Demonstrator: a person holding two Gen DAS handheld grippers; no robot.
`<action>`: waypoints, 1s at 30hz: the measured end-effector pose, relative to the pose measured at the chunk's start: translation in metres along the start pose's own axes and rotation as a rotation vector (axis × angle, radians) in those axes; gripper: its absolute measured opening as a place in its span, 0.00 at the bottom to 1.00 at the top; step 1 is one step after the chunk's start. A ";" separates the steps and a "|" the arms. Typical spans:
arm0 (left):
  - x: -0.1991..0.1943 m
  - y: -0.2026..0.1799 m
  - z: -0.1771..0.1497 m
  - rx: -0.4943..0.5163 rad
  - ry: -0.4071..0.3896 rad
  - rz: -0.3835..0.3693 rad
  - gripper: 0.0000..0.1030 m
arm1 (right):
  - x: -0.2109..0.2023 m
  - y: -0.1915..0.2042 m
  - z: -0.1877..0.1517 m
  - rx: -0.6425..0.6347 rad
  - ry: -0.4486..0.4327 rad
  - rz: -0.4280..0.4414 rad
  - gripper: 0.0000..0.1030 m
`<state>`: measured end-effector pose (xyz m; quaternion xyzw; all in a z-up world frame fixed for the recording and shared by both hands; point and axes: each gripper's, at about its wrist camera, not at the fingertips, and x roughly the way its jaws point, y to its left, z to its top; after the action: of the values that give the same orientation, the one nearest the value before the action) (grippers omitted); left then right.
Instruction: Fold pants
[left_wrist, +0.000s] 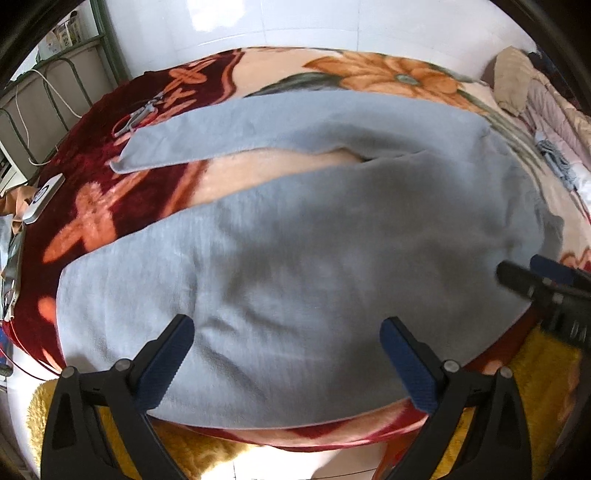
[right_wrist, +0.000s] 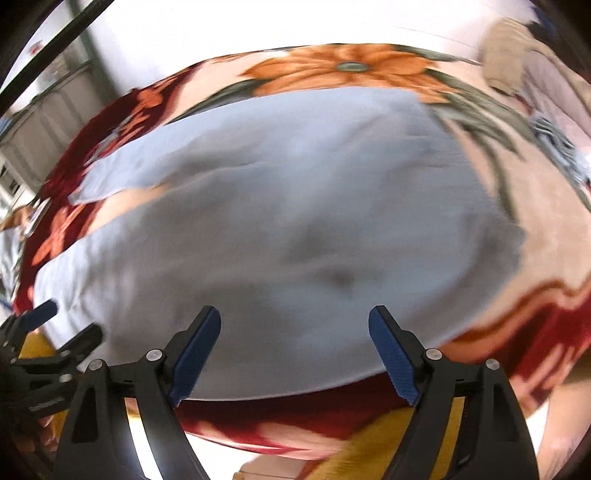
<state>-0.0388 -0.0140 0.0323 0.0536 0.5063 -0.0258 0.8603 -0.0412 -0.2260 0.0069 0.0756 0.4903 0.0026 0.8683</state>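
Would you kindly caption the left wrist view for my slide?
Open left gripper above grey pants spread on a floral blanket.

- We note a floral blanket (left_wrist: 369, 70) in dark red, peach and orange covering the bed.
- A white flat device (left_wrist: 42, 197) lies at the blanket's left edge.
- A metal clip-like item (left_wrist: 138, 114) rests near the far left corner; we cannot identify it.
- Bundled bedding (left_wrist: 535, 99) sits at the far right corner.
- Yellow fleece (left_wrist: 192, 450) hangs below the near edge.
- A green metal frame (left_wrist: 59, 88) stands beyond the left edge.
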 end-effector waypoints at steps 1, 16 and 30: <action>-0.002 0.000 0.000 -0.002 -0.001 -0.008 0.99 | -0.002 -0.014 0.002 0.023 0.003 -0.020 0.81; 0.008 -0.021 -0.007 -0.012 0.042 -0.117 0.99 | -0.011 -0.153 0.012 0.286 0.009 -0.089 0.81; 0.005 -0.046 -0.017 0.085 0.048 -0.166 0.99 | 0.022 -0.143 0.020 0.280 0.106 0.052 0.19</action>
<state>-0.0556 -0.0578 0.0164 0.0485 0.5281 -0.1172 0.8397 -0.0232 -0.3678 -0.0207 0.2083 0.5287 -0.0392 0.8219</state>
